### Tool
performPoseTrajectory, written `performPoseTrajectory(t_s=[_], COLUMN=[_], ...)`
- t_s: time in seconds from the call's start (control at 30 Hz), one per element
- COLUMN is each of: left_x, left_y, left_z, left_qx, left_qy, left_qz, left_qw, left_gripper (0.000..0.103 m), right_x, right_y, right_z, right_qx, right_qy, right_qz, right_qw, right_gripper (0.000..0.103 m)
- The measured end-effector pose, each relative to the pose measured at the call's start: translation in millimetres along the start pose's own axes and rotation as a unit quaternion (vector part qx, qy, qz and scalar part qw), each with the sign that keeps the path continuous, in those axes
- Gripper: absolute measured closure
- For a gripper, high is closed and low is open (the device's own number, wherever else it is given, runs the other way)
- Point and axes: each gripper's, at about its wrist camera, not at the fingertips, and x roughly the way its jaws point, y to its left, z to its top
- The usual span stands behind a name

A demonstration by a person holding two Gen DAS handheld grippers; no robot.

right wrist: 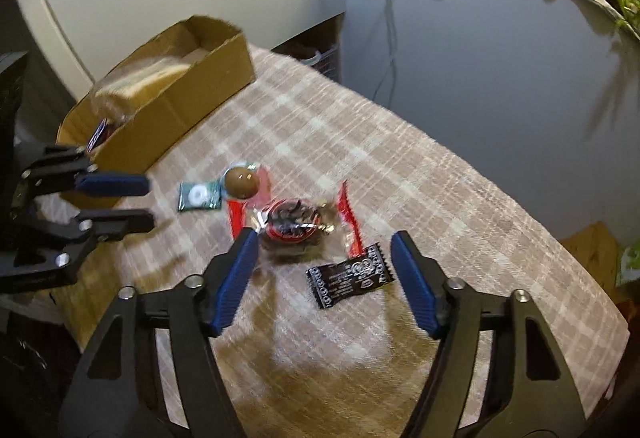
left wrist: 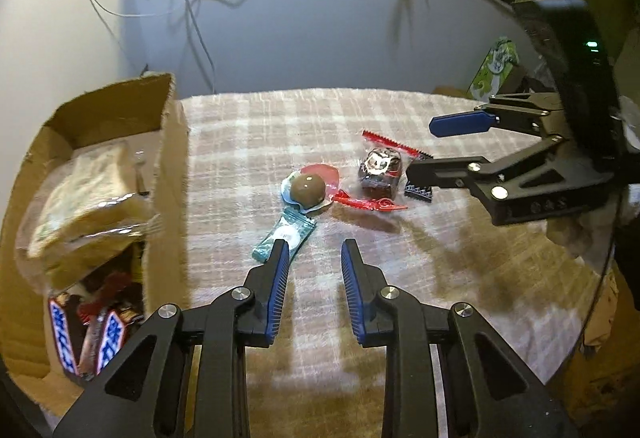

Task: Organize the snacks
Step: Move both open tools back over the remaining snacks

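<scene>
Loose snacks on the table, near its middle: a small black printed sachet [right wrist: 350,275], a clear-wrapped dark chocolate cake with red serrated end seals [right wrist: 295,226], a brown chocolate ball in clear film over a pink-red disc [right wrist: 241,182], and a teal sachet holding a white ring mint [right wrist: 199,196]. All are judged light; the films look slick and crinkly. The black sachet is flat and pliant, best pinched across its short width or by a crimped end. The cake is likely soft and crushable, so a hold on a red seal is safer. The ball is round and may roll; take it low, with gentle pressure.

The right tongs [right wrist: 326,262] stand wide open and empty, straddling the black sachet and the cake. The left tongs [left wrist: 314,258] are partly open and empty, one pad just over the teal sachet's near end.

An open brown cardboard box [left wrist: 168,141] at the table's left edge already holds wrapped bars and a clear-bagged pale block. The table wears a beige plaid cloth [left wrist: 400,238].
</scene>
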Motion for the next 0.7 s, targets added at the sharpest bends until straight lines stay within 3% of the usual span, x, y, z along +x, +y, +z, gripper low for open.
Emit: performPoseTrajectory(t_s=[0.17,0.6,0.67,0.7], left_x=[17,32,38,41], left_y=[-3,2,2,3], left_z=[1,7,9,11], left_qx=[0.004,0.011,0.014,0.015], left_qy=[0.016,0.027,0.033,0.036], left_qz=[0.009,0.024,0.031,0.033], left_qw=[0.9998,0.9993,0.9989,0.9987], left_gripper=[0.078,0.077,0.075,0.069], right_x=[5,35,36,36], right_y=[5,8,9,9], right_z=[2,12,12,11], right_qx=[-0.006,-0.026,-0.029,-0.032], right_qy=[-0.006,0.009,0.011,0.012], right_qz=[0.033,0.044,0.042,0.042], right_qw=[0.999,0.999,0.999,0.999], right_gripper=[0.036,0.037,0.037,0.036])
